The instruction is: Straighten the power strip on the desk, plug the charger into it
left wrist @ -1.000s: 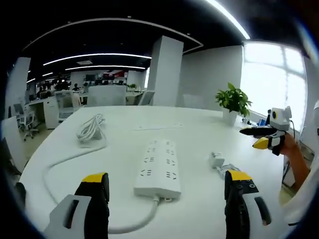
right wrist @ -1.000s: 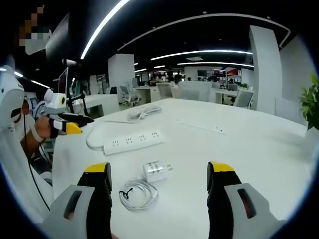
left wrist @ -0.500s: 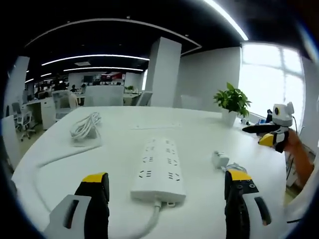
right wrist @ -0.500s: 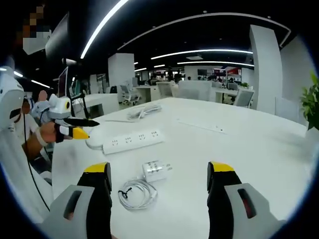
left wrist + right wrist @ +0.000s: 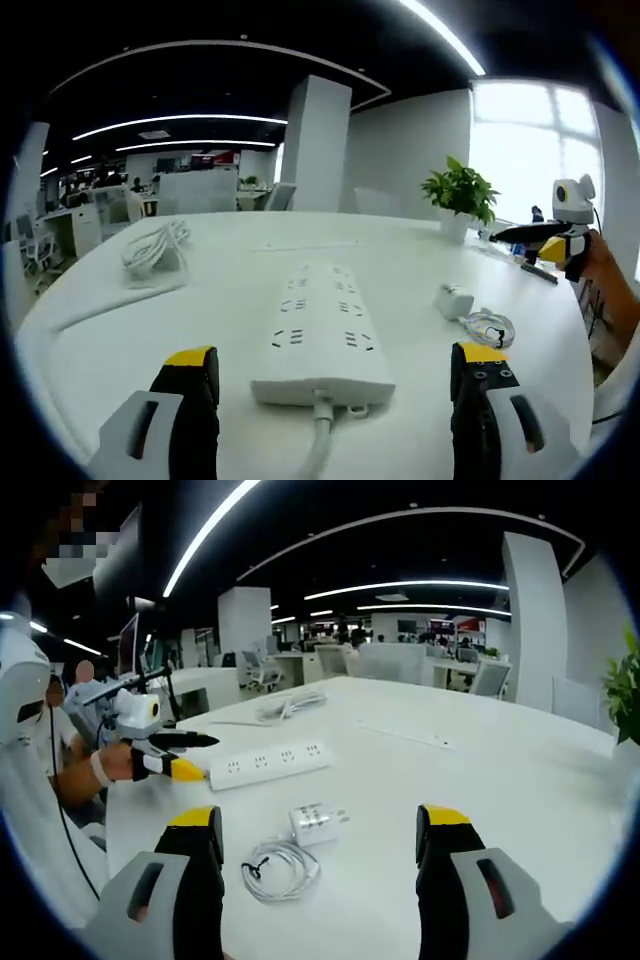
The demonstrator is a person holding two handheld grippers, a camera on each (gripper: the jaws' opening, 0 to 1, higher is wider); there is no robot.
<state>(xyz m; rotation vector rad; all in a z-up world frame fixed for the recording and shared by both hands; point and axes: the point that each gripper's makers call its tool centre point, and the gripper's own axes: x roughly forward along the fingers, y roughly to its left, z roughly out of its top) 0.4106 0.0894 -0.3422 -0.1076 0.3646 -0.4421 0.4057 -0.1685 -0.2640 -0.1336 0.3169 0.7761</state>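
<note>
A white power strip (image 5: pixel 320 335) lies on the white desk, its cord end straight ahead between the jaws of my open left gripper (image 5: pixel 335 385). In the right gripper view the same power strip (image 5: pixel 268 764) lies at mid-left, with the left gripper (image 5: pixel 182 756) open at its near end. The white charger (image 5: pixel 315 823) and its coiled cable (image 5: pixel 281 868) rest on the desk just ahead of my open right gripper (image 5: pixel 320 845). From the left gripper view the charger (image 5: pixel 453 300) and cable (image 5: pixel 491 327) sit right of the strip, and the right gripper (image 5: pixel 545 240) hovers far right.
A bundled white cord (image 5: pixel 152 250) lies at the desk's far left. A potted plant (image 5: pixel 458 200) stands at the far right edge. Office desks and chairs (image 5: pixel 400 665) fill the background. A person's sleeve and hand (image 5: pixel 75 770) show at the left.
The left gripper has moved in toward the power strip's cord end, so the strip looms larger in its view. The right gripper has held still.
</note>
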